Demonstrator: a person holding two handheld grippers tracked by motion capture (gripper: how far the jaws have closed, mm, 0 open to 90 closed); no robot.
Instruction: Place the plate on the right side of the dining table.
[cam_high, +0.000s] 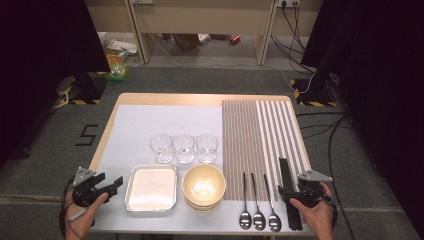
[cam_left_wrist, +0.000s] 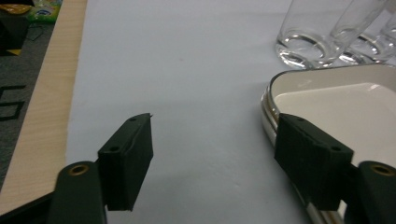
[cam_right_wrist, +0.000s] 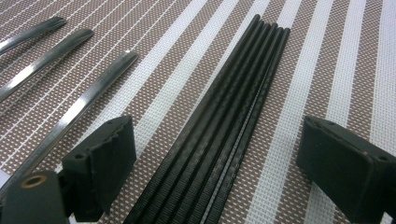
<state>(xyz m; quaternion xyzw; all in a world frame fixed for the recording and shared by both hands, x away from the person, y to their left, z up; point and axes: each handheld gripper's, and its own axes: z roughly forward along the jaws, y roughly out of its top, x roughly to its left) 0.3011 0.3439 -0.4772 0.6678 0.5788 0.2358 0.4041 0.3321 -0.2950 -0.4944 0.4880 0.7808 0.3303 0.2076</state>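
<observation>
Black chopsticks (cam_right_wrist: 219, 140) lie between the right gripper (cam_right_wrist: 233, 163)'s spread jaws (left gripper (cam_left_wrist: 219, 158) likewise agape).

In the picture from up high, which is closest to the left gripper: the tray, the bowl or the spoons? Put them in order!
Measured from the left gripper, by the table's near left edge:
1. Tray, right beside it.
2. Bowl, in the middle, just past the tray.
3. Spoons, farthest, over on the striped mat toward the right side.

Left tongs (cam_high: 116, 184) beside tray (cam_high: 151, 188); right tongs (cam_high: 286, 192) over black chopsticks (cam_high: 287, 172).
</observation>
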